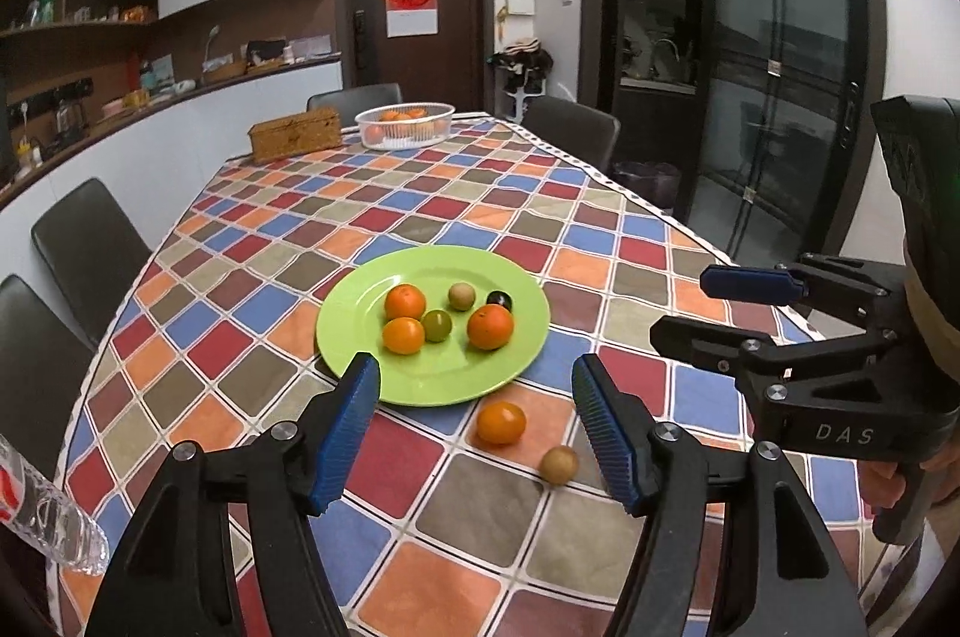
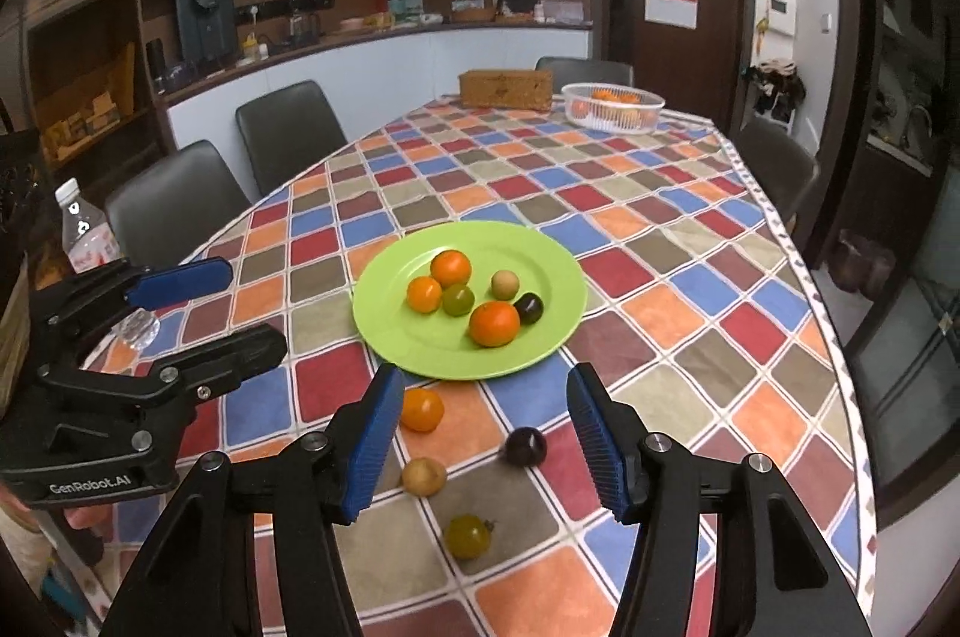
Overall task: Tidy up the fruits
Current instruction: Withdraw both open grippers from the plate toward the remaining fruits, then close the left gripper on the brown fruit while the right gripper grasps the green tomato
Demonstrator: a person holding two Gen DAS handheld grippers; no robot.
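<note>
plate (image 2: 384, 331) holds six fruits | we hold left gripper (image 1: 474, 433) and right gripper (image 2: 483, 442) with fingers released, empty | hovering near four loose fruits on surface (image 2: 690, 277), ready to collect

- Green plate (image 2: 384, 331) flat on the worktop (image 2: 690, 337), carrying six fruits: three orange, one green, one tan, one dark.
- Off the plate: orange fruit (image 2: 422, 409), tan fruit (image 2: 423, 475), dark fruit (image 2: 525, 447), yellow-green tomato (image 2: 468, 536), all apart.

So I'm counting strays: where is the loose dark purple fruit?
Right wrist view: the dark purple fruit lies on the checked tablecloth, off the green plate, right of the tan fruit.
</note>
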